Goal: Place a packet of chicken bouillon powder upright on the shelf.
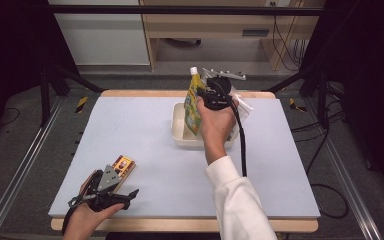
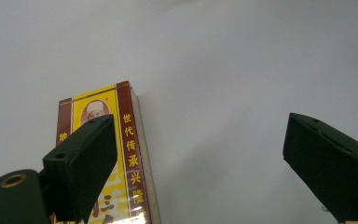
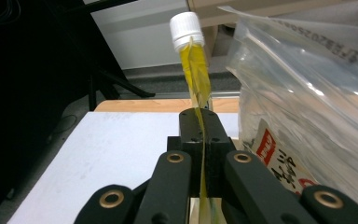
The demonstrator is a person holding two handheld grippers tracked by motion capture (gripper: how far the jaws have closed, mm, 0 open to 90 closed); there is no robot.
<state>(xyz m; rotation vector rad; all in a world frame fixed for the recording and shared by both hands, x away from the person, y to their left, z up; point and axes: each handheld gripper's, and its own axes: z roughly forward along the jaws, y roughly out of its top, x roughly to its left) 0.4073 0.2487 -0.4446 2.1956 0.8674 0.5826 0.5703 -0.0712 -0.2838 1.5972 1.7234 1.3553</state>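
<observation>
A yellow spouted pouch (image 1: 194, 102) with a white cap (image 3: 186, 29) hangs upright over a white tub (image 1: 180, 131) at the table's far middle. My right gripper (image 1: 203, 101) is shut on the pouch's edge; in the right gripper view the thin yellow film (image 3: 196, 74) runs up from between the closed jaws (image 3: 200, 128). Near the front left corner, my left gripper (image 1: 128, 183) is open just above the mat. A red and yellow box (image 2: 123, 149) lies flat by its left jaw, and bare mat lies between the jaws.
A clear plastic bag (image 3: 307, 98) with a printed label stands right beside the pouch, at the tub's far right side (image 1: 242, 106). The grey-white mat (image 1: 145, 125) covers the table. Dark frame posts and cables surround the table's edges.
</observation>
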